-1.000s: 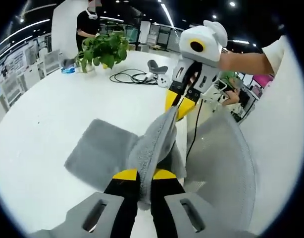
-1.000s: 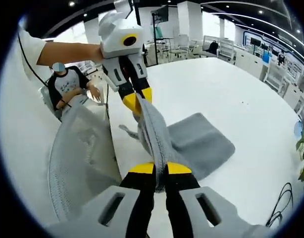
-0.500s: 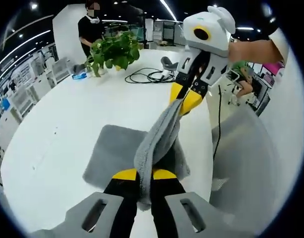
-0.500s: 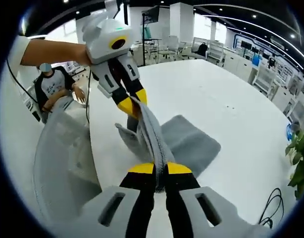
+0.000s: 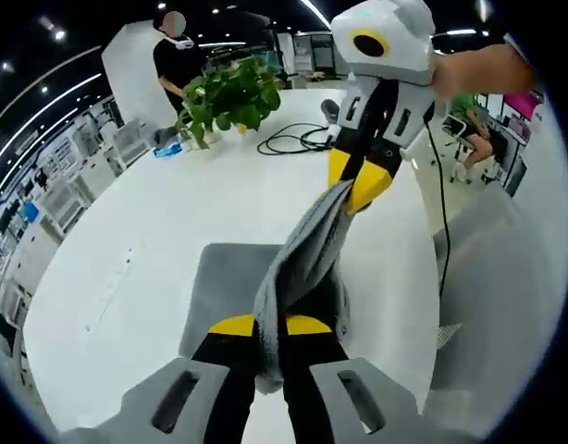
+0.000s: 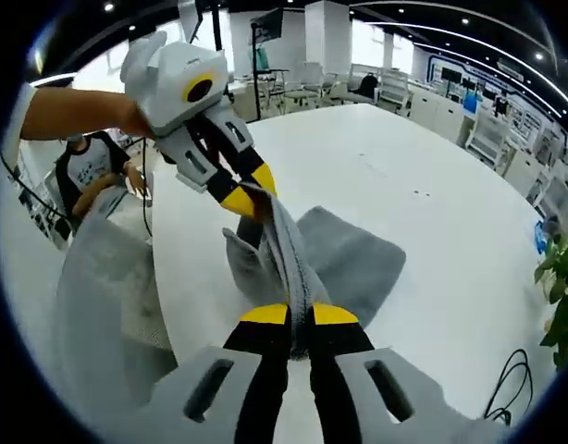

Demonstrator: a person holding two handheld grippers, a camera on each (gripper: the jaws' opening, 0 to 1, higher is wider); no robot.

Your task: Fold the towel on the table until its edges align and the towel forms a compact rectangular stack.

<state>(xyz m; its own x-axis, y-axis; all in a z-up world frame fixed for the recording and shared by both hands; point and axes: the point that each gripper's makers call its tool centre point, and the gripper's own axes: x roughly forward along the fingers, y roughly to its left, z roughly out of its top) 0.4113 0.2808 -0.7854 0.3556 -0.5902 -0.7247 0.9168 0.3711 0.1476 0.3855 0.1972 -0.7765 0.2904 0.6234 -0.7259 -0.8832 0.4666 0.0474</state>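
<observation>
With both the left gripper [image 5: 269, 326] and right gripper [image 6: 299, 314] pinching the towel [image 5: 230, 277] edge aloft, first fold's only halfway.

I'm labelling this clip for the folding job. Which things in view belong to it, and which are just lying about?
Job:
- grey towel
- left gripper
- right gripper
- white table

Lying about:
- potted plant
- black cable
- grey chair

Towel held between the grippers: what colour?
Plain grey towel, clearest in the right gripper view.
</observation>
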